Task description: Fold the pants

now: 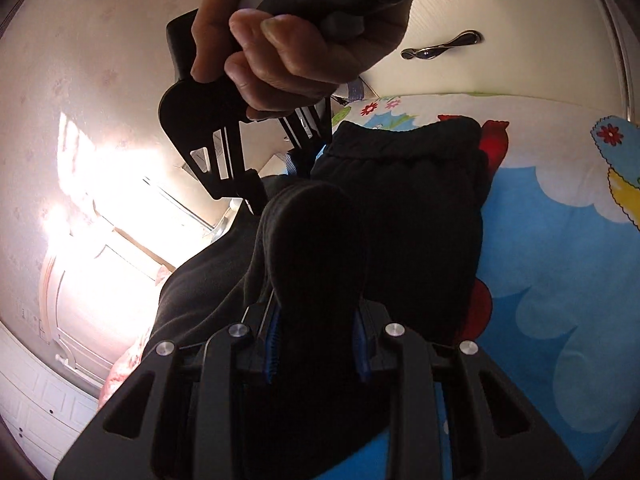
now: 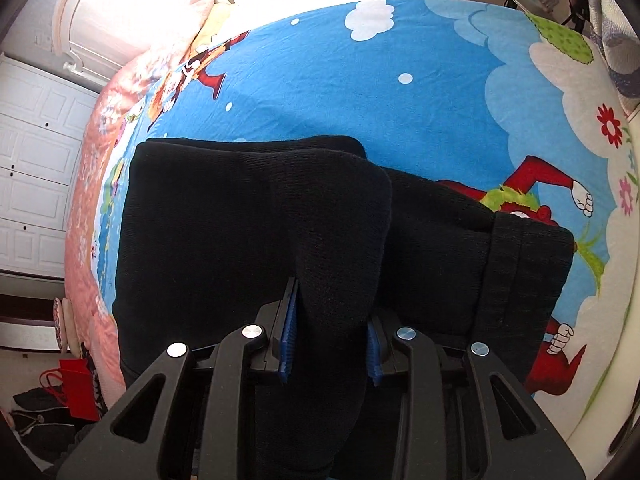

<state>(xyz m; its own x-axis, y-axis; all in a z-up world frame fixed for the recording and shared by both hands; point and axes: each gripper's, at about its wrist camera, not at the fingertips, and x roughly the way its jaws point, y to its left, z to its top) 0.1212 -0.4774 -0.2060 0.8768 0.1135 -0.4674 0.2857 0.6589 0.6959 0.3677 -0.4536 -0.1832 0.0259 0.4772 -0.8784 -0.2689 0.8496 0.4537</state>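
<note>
Pants (image 2: 248, 216) lie lengthwise across bedsheet (image 2: 400, 88); both grippers' fingers (image 2: 289, 332) clamp fabric.

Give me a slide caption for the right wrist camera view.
Right gripper with black knit pants bunched between its blue pads, above a blue cartoon-print bedsheet.

Left hand-held gripper (image 1: 318, 340) and right hand-held gripper (image 2: 332, 344) — both tilted downward, jaws part-closed.

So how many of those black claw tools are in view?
2. The left gripper and the right gripper, each low in its own camera's view with the black pants between its fingers; a hand holds the right one.
</note>
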